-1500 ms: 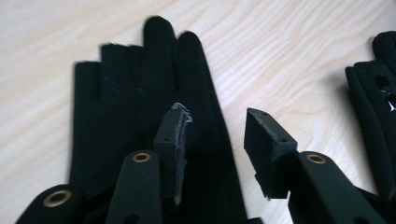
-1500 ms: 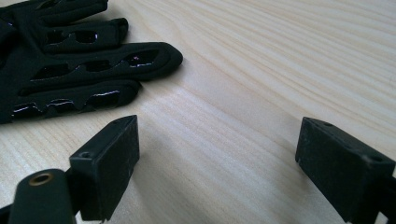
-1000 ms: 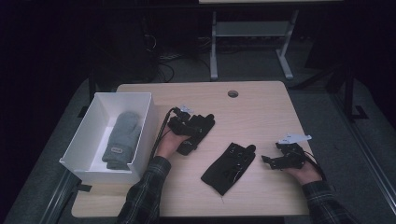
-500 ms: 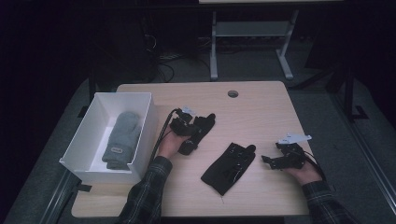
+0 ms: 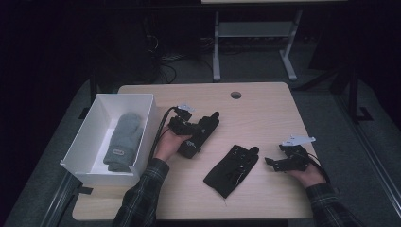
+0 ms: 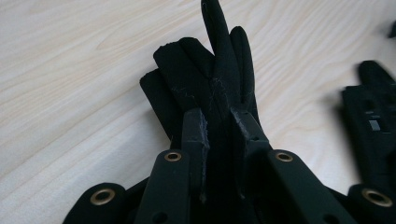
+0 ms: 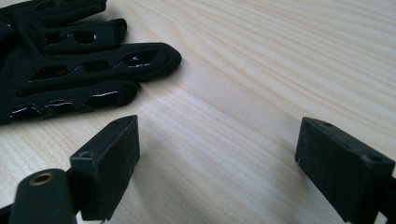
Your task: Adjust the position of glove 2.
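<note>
A black glove (image 6: 219, 70) is pinched between the jaws of my left gripper (image 6: 219, 119), which have just been closing on it. Its fingers stick out past the jaw tips, one pointing up. In the high view the left gripper (image 5: 194, 131) holds this glove (image 5: 205, 130) just above the middle of the table. A second black glove (image 5: 232, 169) with glossy slits lies flat on the wood to the right of it. My right gripper (image 5: 272, 162) rests beside that glove (image 7: 70, 60). The right gripper (image 7: 219, 149) is open, with bare table between its jaws.
A white box (image 5: 94, 123) stands on the table's left side with a grey mitten (image 5: 124, 139) inside. A round cable hole (image 5: 235, 95) sits near the far edge. A metal stand (image 5: 255, 33) and dark floor lie beyond the table.
The left gripper has risen slightly with the black glove in its jaws. The right gripper and the second glove have stayed put.
</note>
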Action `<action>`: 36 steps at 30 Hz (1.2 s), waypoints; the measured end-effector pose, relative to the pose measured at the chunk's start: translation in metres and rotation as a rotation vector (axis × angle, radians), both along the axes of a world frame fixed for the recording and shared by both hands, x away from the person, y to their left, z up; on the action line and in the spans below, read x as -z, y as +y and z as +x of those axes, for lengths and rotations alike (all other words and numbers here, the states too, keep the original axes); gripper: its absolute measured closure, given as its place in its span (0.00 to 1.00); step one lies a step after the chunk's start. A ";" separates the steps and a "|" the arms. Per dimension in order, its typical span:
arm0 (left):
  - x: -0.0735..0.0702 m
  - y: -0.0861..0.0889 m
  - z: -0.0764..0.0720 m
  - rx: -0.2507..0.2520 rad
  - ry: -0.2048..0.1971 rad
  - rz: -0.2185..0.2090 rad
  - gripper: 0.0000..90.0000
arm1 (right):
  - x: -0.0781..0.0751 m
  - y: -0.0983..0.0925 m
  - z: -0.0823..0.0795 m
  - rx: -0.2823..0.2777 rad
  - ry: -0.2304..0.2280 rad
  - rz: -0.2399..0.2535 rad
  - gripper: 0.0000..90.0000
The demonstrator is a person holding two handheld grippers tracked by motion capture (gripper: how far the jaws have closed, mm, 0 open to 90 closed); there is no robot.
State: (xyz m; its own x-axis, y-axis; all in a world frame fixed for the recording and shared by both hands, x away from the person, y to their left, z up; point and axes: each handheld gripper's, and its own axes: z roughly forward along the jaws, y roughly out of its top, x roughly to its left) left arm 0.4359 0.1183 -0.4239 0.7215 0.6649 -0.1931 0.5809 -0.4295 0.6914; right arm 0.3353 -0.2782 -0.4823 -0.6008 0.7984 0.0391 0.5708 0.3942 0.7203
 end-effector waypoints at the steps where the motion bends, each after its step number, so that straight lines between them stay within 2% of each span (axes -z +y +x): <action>1: -0.003 -0.002 -0.003 0.004 0.002 -0.014 0.85 | 0.000 0.000 0.000 0.000 0.000 0.000 0.15; 5: -0.012 -0.009 -0.015 0.027 0.010 -0.021 0.85 | 0.000 0.000 0.000 0.000 -0.001 0.000 0.15; 10: -0.021 -0.023 -0.033 0.049 0.009 -0.048 0.85 | 0.000 0.000 0.000 0.000 0.000 -0.001 0.15; 14: -0.024 -0.036 -0.048 0.069 0.006 -0.079 0.85 | 0.000 0.000 0.000 0.001 0.000 0.000 0.15; 16: -0.024 -0.042 -0.053 0.084 -0.002 -0.070 0.85 | 0.000 0.000 0.000 0.001 0.000 0.000 0.15; 20: -0.022 -0.053 -0.065 0.098 0.009 -0.100 0.85 | 0.000 0.000 0.000 0.003 0.001 0.001 0.15; 23: -0.019 -0.062 -0.073 0.115 0.021 -0.104 0.85 | 0.000 0.000 0.000 0.002 0.000 0.000 0.15; 29: -0.006 -0.081 -0.087 0.143 0.033 -0.075 0.85 | 0.000 0.000 0.000 0.003 0.000 -0.001 0.15; 36: 0.004 -0.093 -0.093 0.170 0.058 -0.072 0.83 | 0.000 0.000 0.000 0.002 -0.001 -0.002 0.15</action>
